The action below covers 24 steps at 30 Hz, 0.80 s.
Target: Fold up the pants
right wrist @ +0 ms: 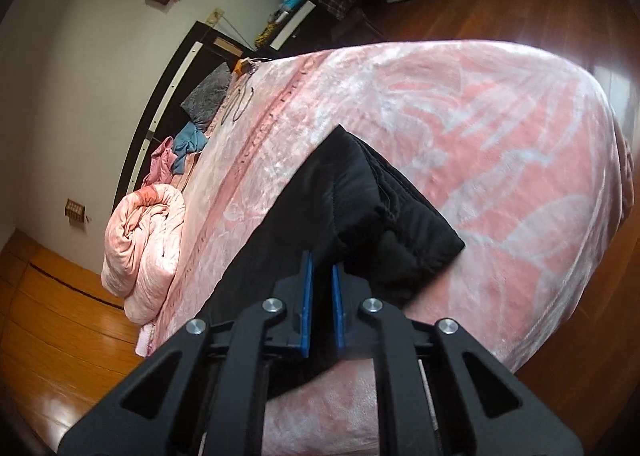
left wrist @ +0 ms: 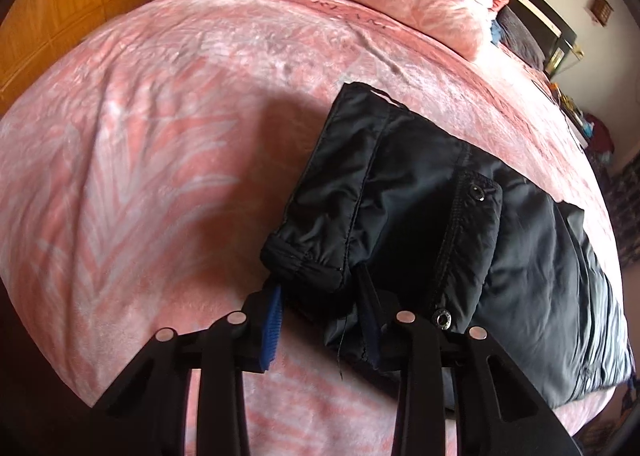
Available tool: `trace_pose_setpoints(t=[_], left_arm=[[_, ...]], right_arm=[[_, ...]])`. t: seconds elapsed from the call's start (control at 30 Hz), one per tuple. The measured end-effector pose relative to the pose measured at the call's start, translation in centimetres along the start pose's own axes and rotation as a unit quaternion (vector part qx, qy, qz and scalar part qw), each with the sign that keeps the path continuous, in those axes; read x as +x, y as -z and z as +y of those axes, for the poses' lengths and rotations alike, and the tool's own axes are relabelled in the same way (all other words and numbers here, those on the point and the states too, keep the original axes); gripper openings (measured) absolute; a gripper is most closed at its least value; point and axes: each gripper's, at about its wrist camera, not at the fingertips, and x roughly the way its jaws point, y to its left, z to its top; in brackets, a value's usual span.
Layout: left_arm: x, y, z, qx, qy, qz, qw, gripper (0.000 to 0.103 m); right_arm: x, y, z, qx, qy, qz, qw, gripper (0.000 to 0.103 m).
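Both jaws nip folded black padded nylon pants [left wrist: 420, 215] lying on our pink plush leaf-patterned bed blanket [left wrist: 160, 135].
We tilt the left gripper [left wrist: 320, 312] steeply down, its blue pads pinching a rolled cuff; our right gripper [right wrist: 320, 296] slants shallower, jaws narrowed to a slit at the garment's edge.

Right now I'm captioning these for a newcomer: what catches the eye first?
The black pants, bunched mid-bed on the pink blanket. The left gripper straddles their folded cuff; the right gripper is nearly shut over their other end. A rolled pink quilt lies beside the bed.
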Motion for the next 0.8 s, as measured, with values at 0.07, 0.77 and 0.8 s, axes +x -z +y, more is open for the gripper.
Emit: trace_pose_setpoints(t=[0.07, 0.77, 0.8], left_arm=[[0.0, 0.3, -0.5, 0.017, -0.016, -0.009, 0.9997, 0.035], [-0.8, 0.3, -0.6, 0.020, -0.011, -0.013, 0.9997, 0.038], [-1.0, 0.3, -0.6, 0.019, -0.010, -0.016, 0.9996, 0.040]], right_arm=[[0.2, -0.1, 0.0, -0.011, 0.009, -0.002, 1.000, 0.007], [-1.6, 0.8, -4.3, 0.099, 0.001, 0.024, 0.995, 0.050], [-1.6, 0.9, -4.4, 0.101, 0.002, 0.025, 0.995, 0.052]])
